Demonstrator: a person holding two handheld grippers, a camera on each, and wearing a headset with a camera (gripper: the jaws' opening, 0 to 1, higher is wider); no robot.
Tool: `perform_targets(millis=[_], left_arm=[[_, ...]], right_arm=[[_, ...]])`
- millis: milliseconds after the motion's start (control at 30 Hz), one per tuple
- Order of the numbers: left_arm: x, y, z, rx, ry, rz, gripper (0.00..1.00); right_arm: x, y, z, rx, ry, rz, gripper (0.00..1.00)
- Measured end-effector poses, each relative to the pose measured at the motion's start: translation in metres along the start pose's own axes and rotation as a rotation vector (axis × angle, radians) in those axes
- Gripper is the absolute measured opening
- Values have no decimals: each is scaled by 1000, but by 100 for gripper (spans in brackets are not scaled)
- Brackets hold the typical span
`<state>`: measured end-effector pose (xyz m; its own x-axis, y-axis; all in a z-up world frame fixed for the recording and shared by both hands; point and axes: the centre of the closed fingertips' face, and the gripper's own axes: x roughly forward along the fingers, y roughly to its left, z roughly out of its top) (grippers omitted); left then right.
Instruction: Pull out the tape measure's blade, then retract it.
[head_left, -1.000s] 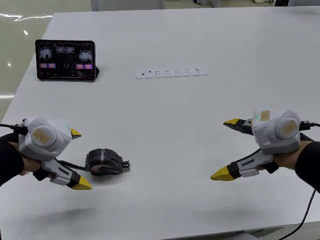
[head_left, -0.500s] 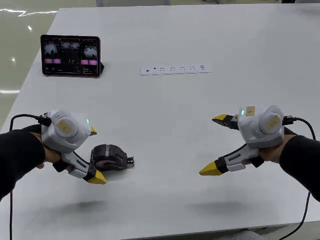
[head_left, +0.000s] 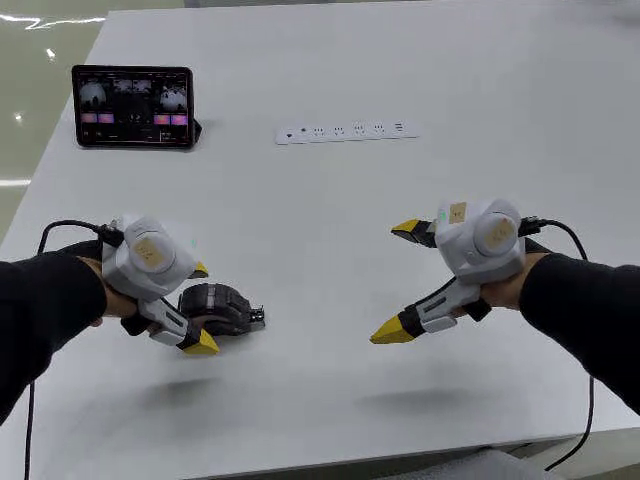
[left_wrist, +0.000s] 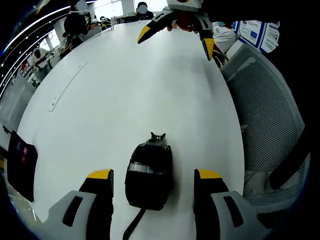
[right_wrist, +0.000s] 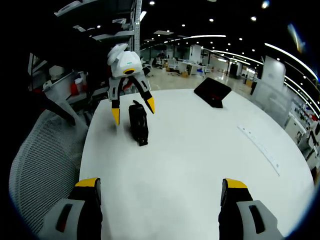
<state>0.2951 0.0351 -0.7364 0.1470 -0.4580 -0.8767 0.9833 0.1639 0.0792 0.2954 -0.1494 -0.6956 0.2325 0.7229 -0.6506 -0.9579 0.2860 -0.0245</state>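
A black tape measure (head_left: 215, 307) lies on the white table (head_left: 330, 220), its blade tip pointing right. My left gripper (head_left: 200, 307) is open and straddles the case, one yellow-tipped finger on each side, not touching. In the left gripper view the tape measure (left_wrist: 149, 172) sits between the fingers (left_wrist: 101, 176), a little ahead of them. My right gripper (head_left: 397, 282) is open and hovers over bare table to the right, well apart from the case. In the right gripper view the tape measure (right_wrist: 138, 122) and the left gripper (right_wrist: 131, 106) are ahead.
A tablet (head_left: 132, 106) stands at the far left of the table. A white power strip (head_left: 346, 132) lies further back in the middle. A mesh chair (left_wrist: 260, 100) stands beside the table edge. Cables trail from both grippers.
My left gripper has moved right until its fingers are on either side of the tape measure. My right gripper has shifted left toward the middle. The tape measure has stayed put.
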Motion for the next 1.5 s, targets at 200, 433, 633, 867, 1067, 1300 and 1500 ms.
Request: perform_targets(millis=[200,433,633,867,1067,1300,1500], left_arm=[[8,1,-1,25,14,-8,57],[11,3,-1,42,37,-16,43],[12,5,1,47,42,-20,39],[14,5,0,56,69,-28,33],[16,5,0,41,51,-18,33],[17,7,-1,38,74,30,34],[18,8,-2,34,60,22,34]], right_arm=[[9,2,-1,13,2,9,99],[21,5,3,7,6,21,99],[32,2,9,0,8,28,99],[48,1,15,-10,14,39,99],[65,-3,3,6,54,39,99],[86,7,9,1,59,62,99],[103,19,18,-11,62,91,99]])
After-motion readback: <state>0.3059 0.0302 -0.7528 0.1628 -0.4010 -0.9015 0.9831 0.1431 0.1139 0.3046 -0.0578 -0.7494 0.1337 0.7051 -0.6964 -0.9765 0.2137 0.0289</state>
